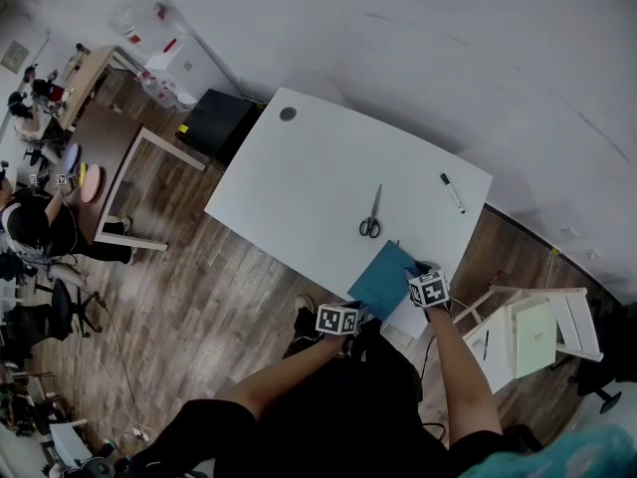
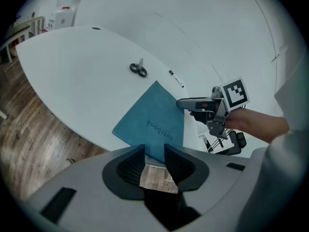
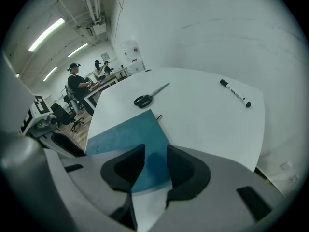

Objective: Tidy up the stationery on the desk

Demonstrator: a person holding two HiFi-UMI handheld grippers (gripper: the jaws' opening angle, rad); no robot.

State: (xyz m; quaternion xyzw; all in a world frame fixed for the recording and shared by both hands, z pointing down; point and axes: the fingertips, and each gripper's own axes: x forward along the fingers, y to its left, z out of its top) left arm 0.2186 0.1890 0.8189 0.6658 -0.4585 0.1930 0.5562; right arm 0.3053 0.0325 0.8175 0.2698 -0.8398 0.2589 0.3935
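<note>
On the white desk [image 1: 299,177] a blue notebook [image 1: 383,279] lies at the near edge, on a white sheet of paper [image 1: 408,319]. Black-handled scissors [image 1: 370,214] lie mid-desk, and a black-capped marker [image 1: 453,192] lies toward the far right. My left gripper [image 1: 343,317] hovers off the desk edge at the notebook's [image 2: 154,122] near corner, jaws open [image 2: 154,151]. My right gripper [image 1: 426,287] stands open over the notebook's [image 3: 128,134] right edge and the paper [image 3: 149,207], jaws apart [image 3: 155,151]. Both gripper views show the scissors [image 2: 138,69] [image 3: 149,96] and the marker [image 2: 175,78] [image 3: 235,93].
A white chair [image 1: 528,332] stands right of the desk. A black box [image 1: 214,122] and a wooden frame [image 1: 139,192] sit on the floor to the left. People work at benches far left [image 1: 30,227]. A round grommet [image 1: 288,114] marks the desk's far corner.
</note>
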